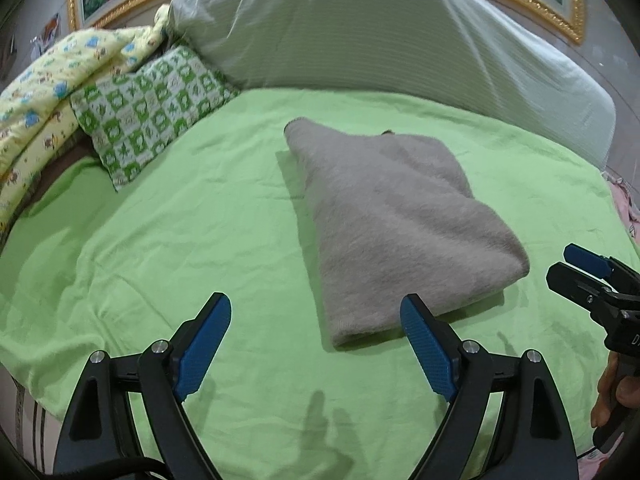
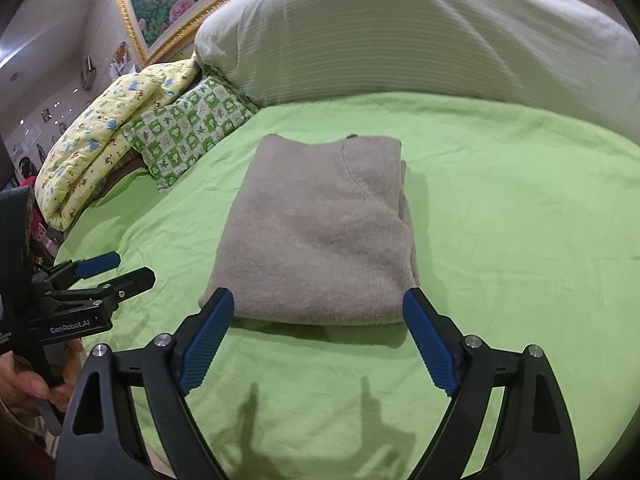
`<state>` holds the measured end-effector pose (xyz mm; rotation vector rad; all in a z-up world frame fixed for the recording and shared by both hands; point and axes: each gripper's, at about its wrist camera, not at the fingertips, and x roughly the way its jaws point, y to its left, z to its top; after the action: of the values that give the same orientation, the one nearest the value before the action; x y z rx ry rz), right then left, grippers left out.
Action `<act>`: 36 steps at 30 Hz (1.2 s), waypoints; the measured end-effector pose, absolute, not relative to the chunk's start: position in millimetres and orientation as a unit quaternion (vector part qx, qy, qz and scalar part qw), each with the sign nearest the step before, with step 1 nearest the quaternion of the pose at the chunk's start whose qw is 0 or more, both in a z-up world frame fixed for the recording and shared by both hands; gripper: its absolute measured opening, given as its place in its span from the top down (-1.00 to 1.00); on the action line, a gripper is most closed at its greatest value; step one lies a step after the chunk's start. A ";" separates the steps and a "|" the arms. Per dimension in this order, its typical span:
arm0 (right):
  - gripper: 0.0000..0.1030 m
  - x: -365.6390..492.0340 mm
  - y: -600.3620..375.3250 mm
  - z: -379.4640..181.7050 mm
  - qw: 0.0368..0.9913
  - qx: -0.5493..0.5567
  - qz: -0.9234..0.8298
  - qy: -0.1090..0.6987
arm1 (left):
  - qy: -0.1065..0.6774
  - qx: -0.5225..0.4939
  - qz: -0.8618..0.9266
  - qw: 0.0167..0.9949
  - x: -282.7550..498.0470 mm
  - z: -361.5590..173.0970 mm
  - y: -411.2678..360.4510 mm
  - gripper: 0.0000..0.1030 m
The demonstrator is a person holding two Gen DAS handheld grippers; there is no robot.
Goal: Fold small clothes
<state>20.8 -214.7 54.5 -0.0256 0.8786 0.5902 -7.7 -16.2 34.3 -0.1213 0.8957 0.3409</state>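
Jaws, left gripper [image 1: 316, 344]: spread wide, nothing between the blue ribbed pads, which hang above the green sheet [image 1: 160, 240]; right-hand pad tip overlaps the near corner of the folded garment in the left wrist view, contact cannot be told

Jaws, right gripper [image 2: 318, 340]: spread wide, nothing held; both pad tips sit at the near edge of the garment, one at each corner, contact cannot be told

Fingers: black rigid arms with silver pivot pins; pads blue, finely ridged, long and rounded at the tip

Grey garment [image 2: 320, 232]: folded into a thick rectangular stack, fuzzy knit surface, a curved neckline seam visible on the top layer near the far end; lies flat on the middle of the bed, well apart from the pillows

Sheet: bright green, soft, lightly creased, shadows of the fingers cast on it

Large pillow [image 2: 400, 40]: pale, faintly striped, bulky, along the head of the bed

Small cushion [image 1: 148, 112]: green and white check with printed figures, at the far left

Quilt [image 1: 52, 80]: pale yellow, printed with small blue and brown figures, bunched beside the cushion

Framed picture [image 2: 160, 8]: gilt frame, floral print, behind the pillow

Hand [image 2: 28, 384]: grips the left gripper's handle at the left edge of the right wrist view
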 end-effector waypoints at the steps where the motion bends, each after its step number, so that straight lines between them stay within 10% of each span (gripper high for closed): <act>1: -0.73 20.6 -214.9 56.3 0.866 -0.015 0.282 0.413 | 0.427 -0.056 0.161 0.888 -7.7 36.8 -16.8 -0.70; 36: -0.99 35.3 -205.4 4.0 0.859 -0.049 0.279 0.426 | 0.455 -0.092 0.183 0.867 7.8 -19.3 -11.5 -0.76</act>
<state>35.3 -205.4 4.0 -0.1026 0.8951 0.5866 7.8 -11.5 -19.3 -0.1921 0.9532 0.3827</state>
